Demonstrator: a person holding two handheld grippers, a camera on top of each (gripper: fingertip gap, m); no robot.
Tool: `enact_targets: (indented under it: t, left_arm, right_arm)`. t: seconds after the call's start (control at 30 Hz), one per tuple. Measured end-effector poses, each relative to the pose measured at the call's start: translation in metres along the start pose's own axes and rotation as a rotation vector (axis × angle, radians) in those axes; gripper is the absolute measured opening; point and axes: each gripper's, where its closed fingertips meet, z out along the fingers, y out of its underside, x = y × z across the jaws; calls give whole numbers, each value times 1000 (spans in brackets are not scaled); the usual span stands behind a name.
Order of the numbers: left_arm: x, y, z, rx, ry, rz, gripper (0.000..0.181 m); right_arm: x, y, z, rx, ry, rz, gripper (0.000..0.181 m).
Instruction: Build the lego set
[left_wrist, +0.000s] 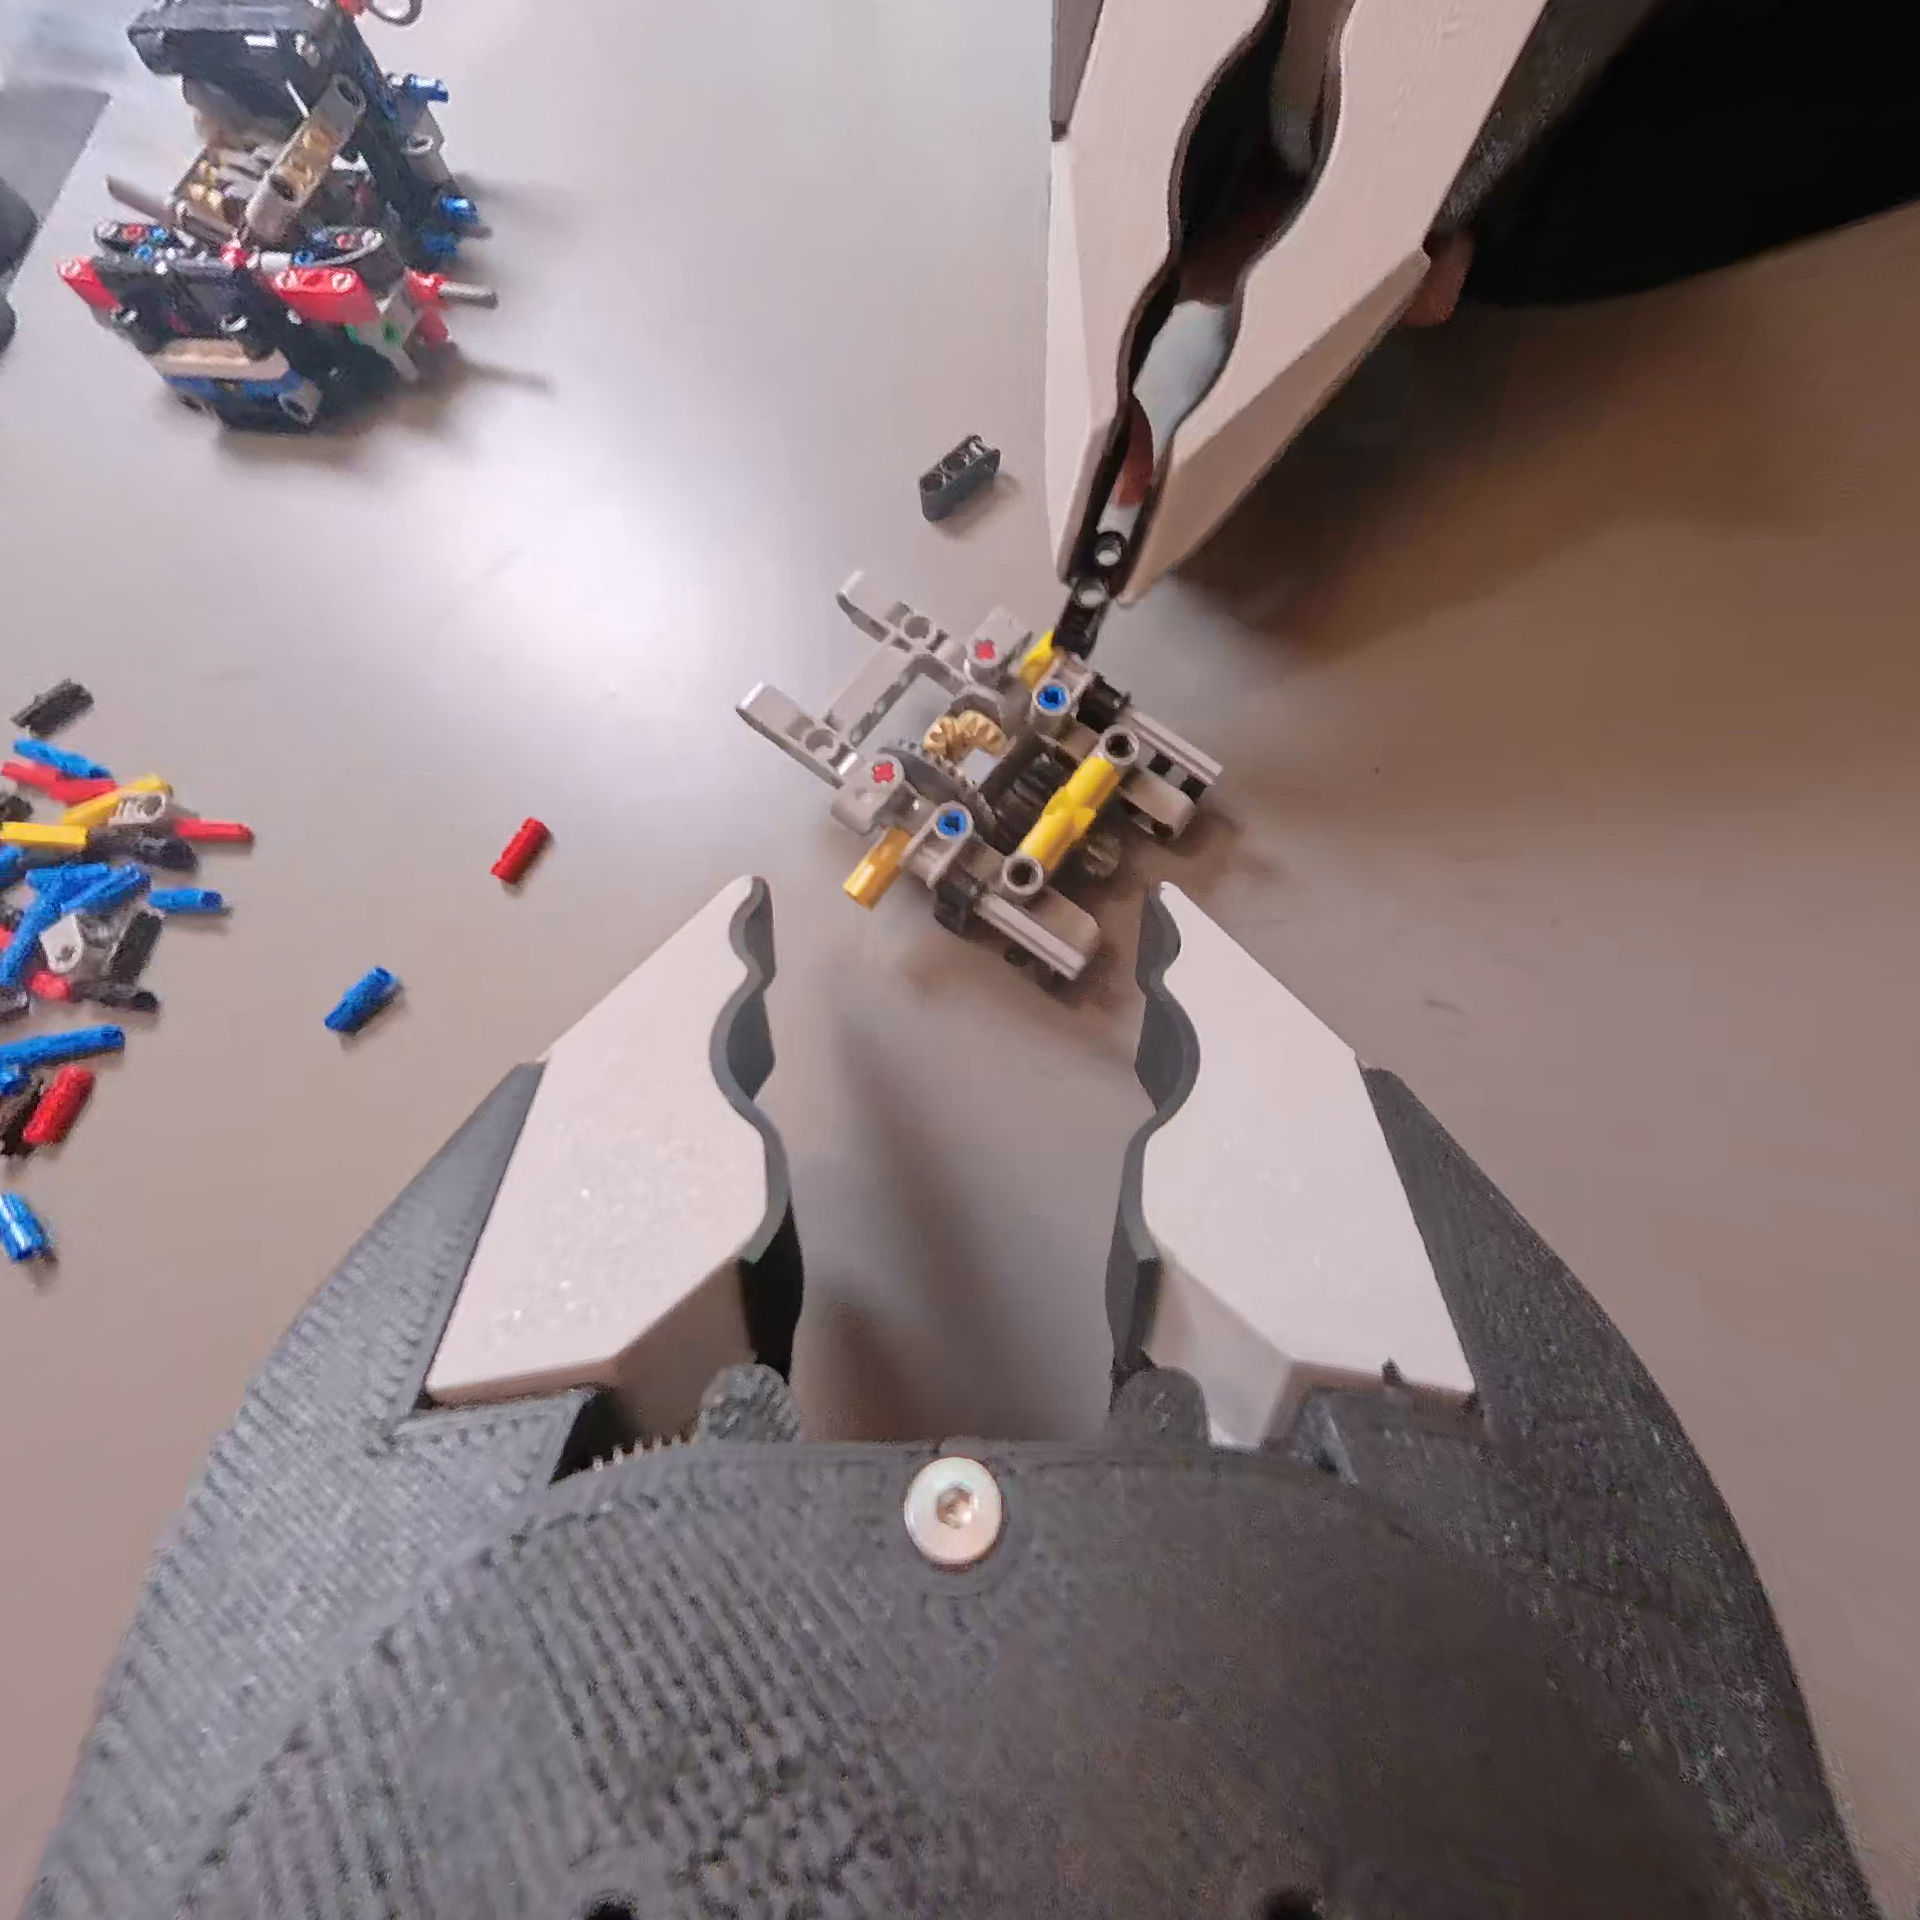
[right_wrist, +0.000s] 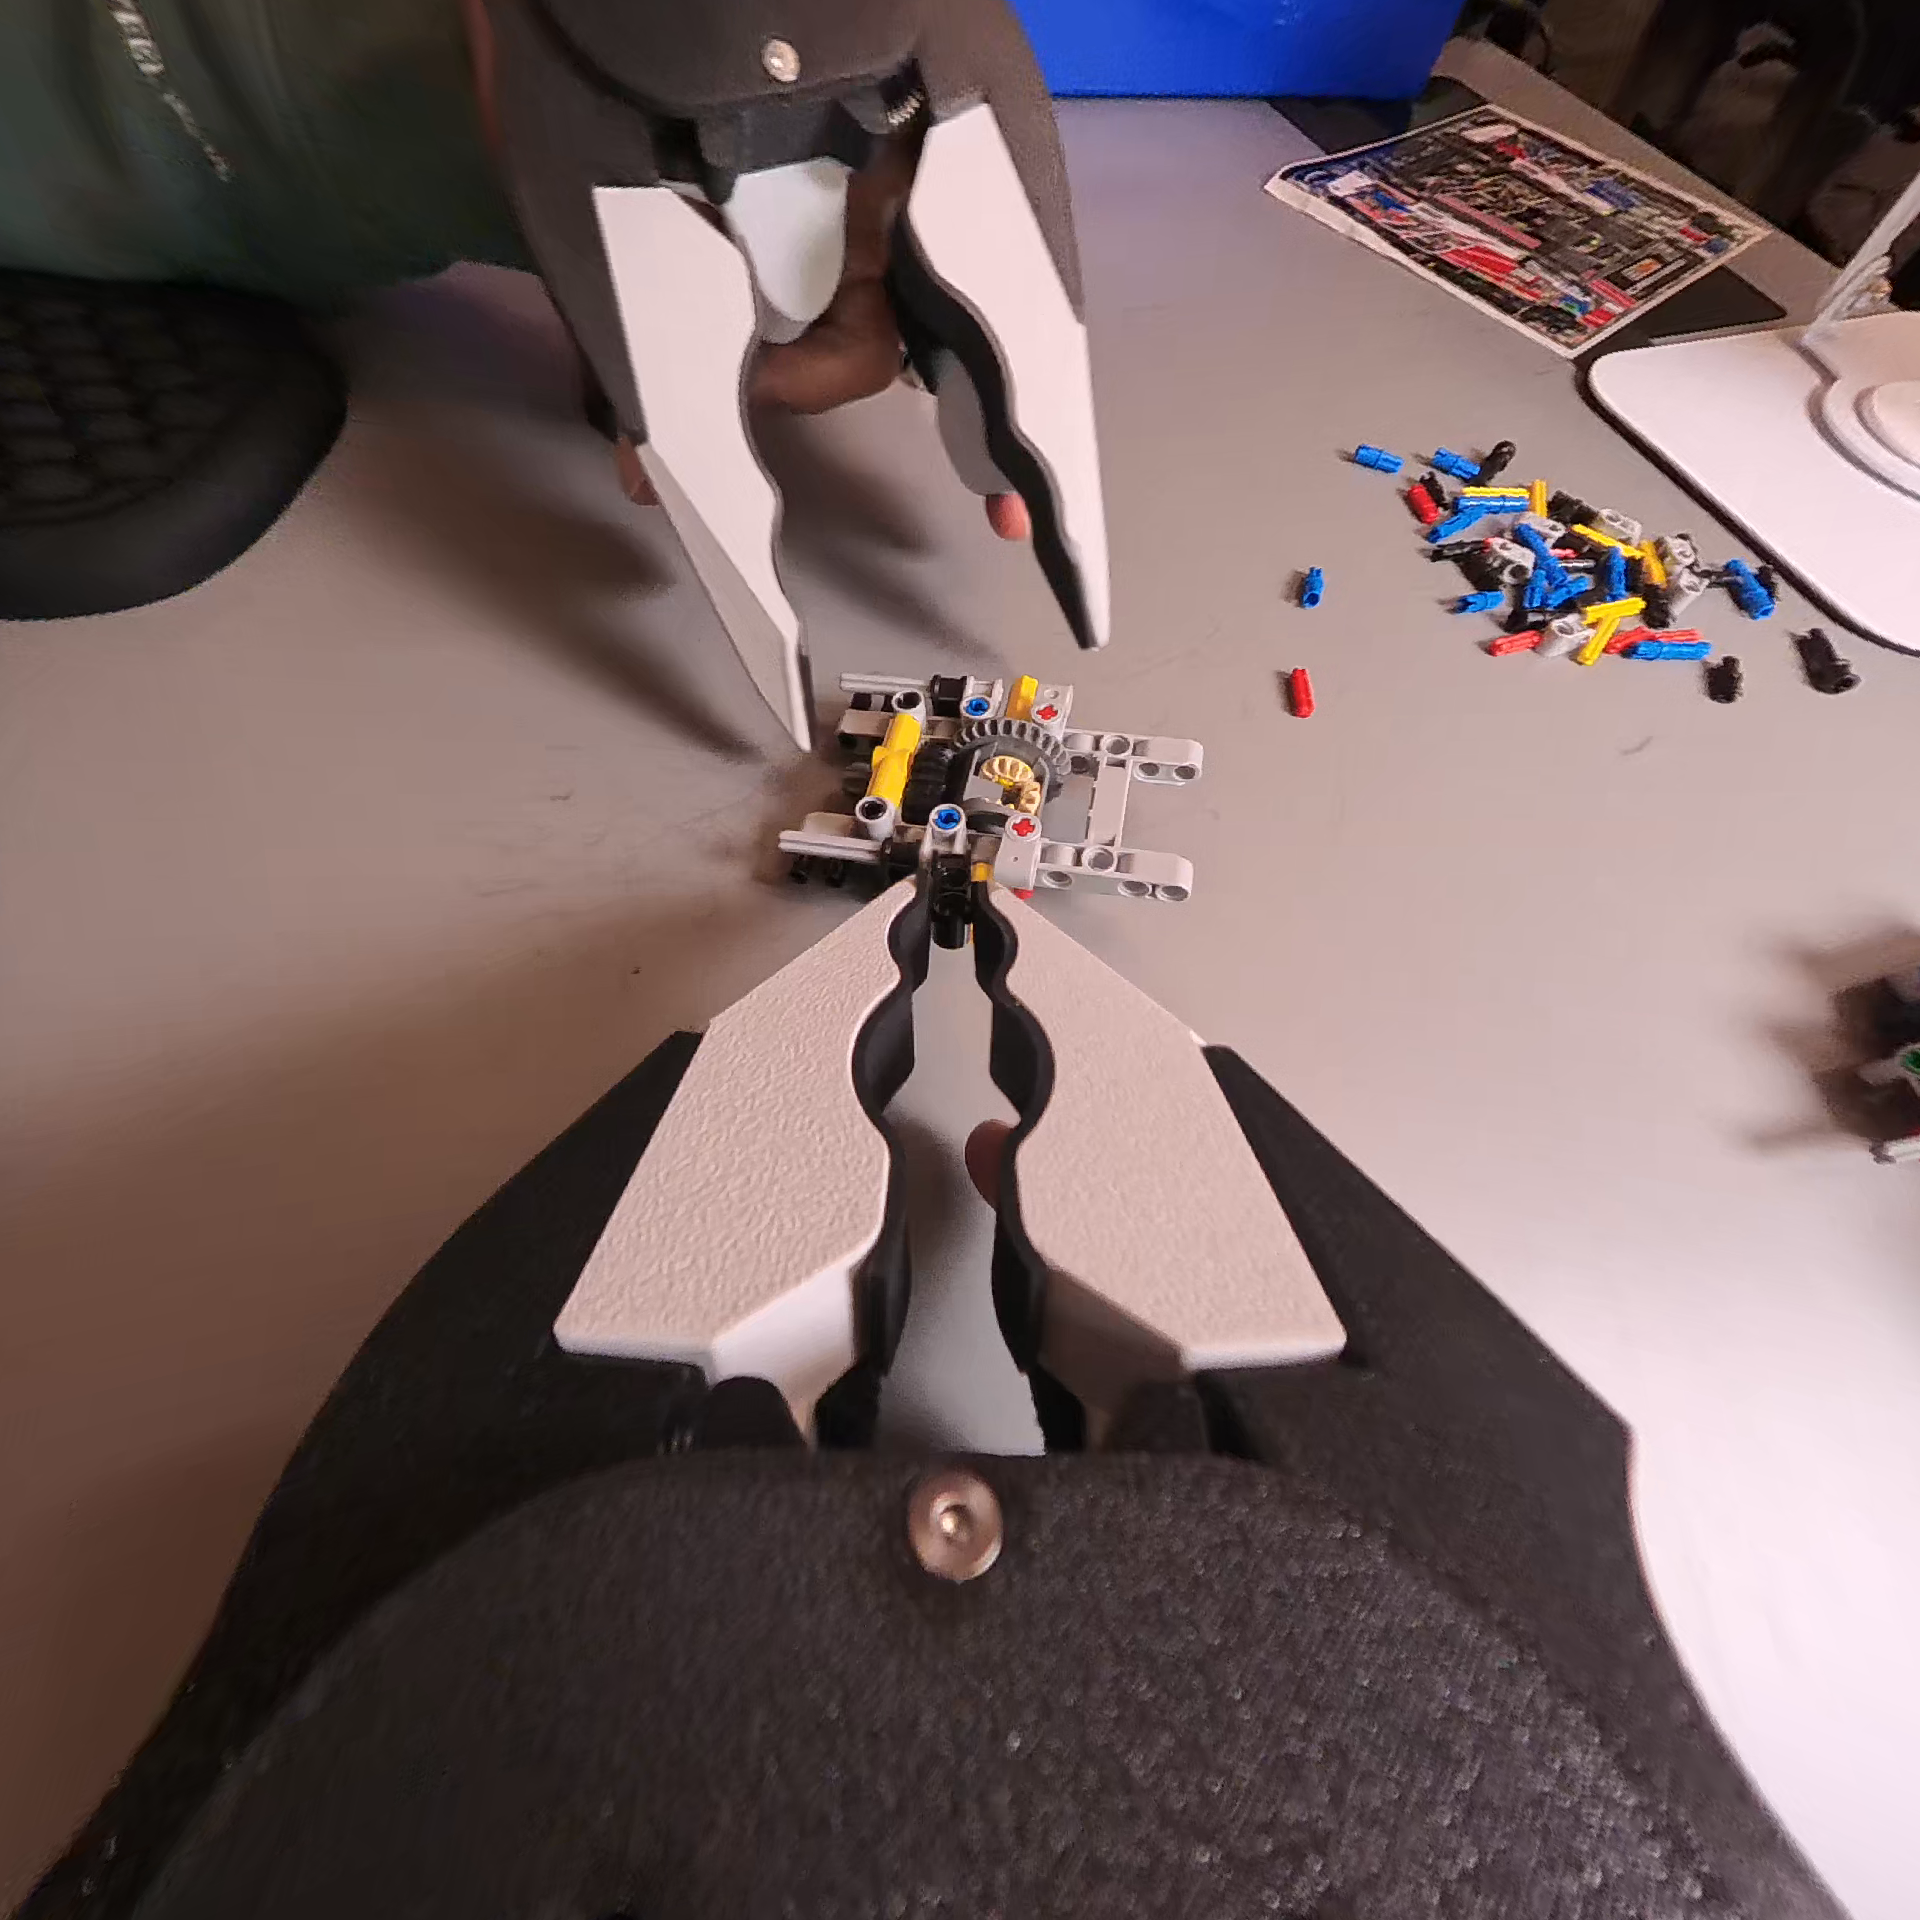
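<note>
Plastic and light, the gear assembly (left_wrist: 977, 790) lay mid-table, stiff but apt to slide; right gripper (right_wrist: 948, 906) pinched a black beam (left_wrist: 1089, 592) at its far edge, left gripper (left_wrist: 956, 914) gaped near it, best bracing its grey frame.

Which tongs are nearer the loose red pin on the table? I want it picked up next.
Left. The open left tongs hover just beside the red pin; the right tongs, shut on a black beam, sit beyond the gear assembly.
</note>
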Motion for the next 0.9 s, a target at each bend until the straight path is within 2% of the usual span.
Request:
enact_targets:
  t: [0.17, 0.47, 0.9]
  left_arm:
    - [7, 3, 13, 0, 81, 22, 79]
    - [18, 4, 14, -25, 48, -48, 56]
    - [24, 6, 13, -22, -16, -68, 55]
  right_arm:
    - [3, 0, 1, -1, 4, 0, 6]
    - [8, 0, 0, 10, -20, 26, 6]
    - [3, 8, 3, -44, -117, -32, 6]
